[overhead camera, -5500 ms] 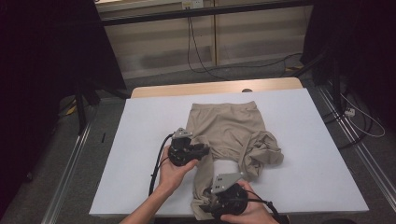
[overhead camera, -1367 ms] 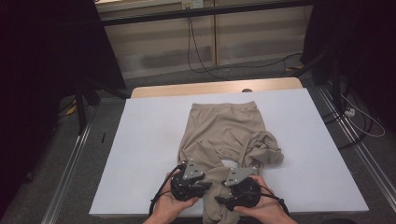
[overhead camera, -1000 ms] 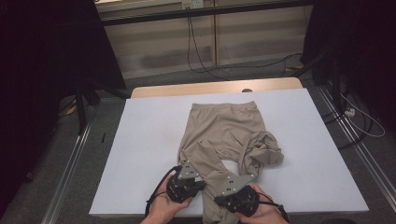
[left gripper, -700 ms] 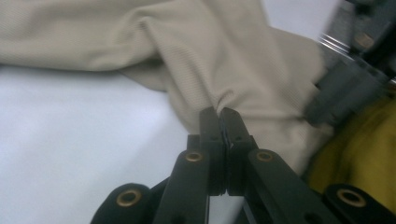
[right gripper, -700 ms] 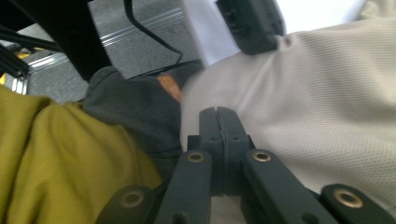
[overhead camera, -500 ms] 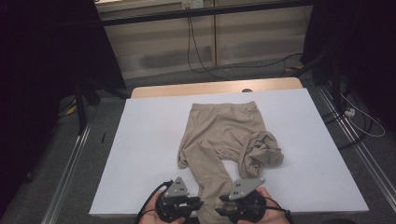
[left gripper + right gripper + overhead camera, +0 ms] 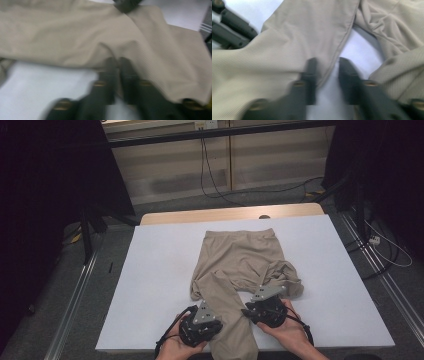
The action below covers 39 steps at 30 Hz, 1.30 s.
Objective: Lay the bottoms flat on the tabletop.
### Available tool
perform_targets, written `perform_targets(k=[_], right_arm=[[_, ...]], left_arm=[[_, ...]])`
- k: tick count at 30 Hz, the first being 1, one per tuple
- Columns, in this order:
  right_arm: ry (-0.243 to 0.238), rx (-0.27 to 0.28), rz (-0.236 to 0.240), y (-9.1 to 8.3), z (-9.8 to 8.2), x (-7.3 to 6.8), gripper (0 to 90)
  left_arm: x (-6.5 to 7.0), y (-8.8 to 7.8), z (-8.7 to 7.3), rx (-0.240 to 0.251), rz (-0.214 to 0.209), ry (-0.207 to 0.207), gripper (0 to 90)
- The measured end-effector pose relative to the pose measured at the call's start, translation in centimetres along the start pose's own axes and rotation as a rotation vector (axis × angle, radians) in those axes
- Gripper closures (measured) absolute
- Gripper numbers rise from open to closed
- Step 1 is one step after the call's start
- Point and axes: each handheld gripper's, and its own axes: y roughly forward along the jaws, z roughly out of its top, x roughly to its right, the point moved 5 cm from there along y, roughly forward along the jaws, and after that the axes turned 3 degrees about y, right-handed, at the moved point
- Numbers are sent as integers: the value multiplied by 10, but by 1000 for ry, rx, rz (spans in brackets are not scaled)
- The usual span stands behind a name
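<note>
A white table (image 7: 150, 285) takes up the middle of the high view, with a strip of bare wood along its far edge. On it lies a pair of beige trousers (image 7: 240, 262), waistband toward the far side. One leg runs straight down to the near edge of the table and hangs slightly over it; the other leg is bunched into a crumpled heap at the right of the garment.

Both grippers sit at the near edge, one on each side of the straight leg. The left gripper (image 7: 117, 62) (blurred in its own view) has just been closing, and its black jaws stand almost together, with the edge of the trouser leg seemingly pinched between the tips. The right gripper (image 7: 325, 63) has also just been closing, yet in its own view the jaws stand visibly apart; the seamed edge of the leg lies between them, touching the left jaw, with white table showing in the gap. Whether the pads actually press on the cloth I cannot tell. The crumpled leg lies just beside the right gripper.
</note>
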Motion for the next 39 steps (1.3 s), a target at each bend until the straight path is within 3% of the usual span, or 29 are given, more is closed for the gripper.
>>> perform_targets(k=[1,3,7,11,15,21,25,27,30,33,36,39], right_arm=[[4,0,11,-1,-1,-2,889],[-25,-8,6,-4,-3,-8,898],[-41,-27,42,-12,-12,-19,900],[-39,-37,77,-19,-19,-32,900],[-58,-51,99,-22,-25,-44,900],[-59,-70,147,-33,-37,-62,900],[-74,-69,171,-45,-49,-73,890],[-72,-59,159,-47,-49,-71,797],[-55,-9,123,-44,-36,-59,673],[-62,15,82,-31,-19,-44,708],[-60,17,42,-14,-1,-27,747],[-55,10,17,3,12,-14,739]], left_arm=[[0,-2,-1,-23,-2,2,900],[0,-7,-5,-34,-13,-16,900],[4,-22,-19,-48,-20,-47,900],[11,-34,-23,-65,-38,-49,900],[23,-42,-39,-100,-51,-52,900],[35,-58,-46,-54,-95,-63,900],[29,-54,-42,-37,-64,-65,868],[22,-52,-41,-43,-24,-68,813],[11,-46,-38,-54,-2,-86,770],[1,-37,-34,-68,44,-49,718],[-4,-29,-27,-54,31,-28,657],[-4,-22,-21,-36,45,-16,641]])
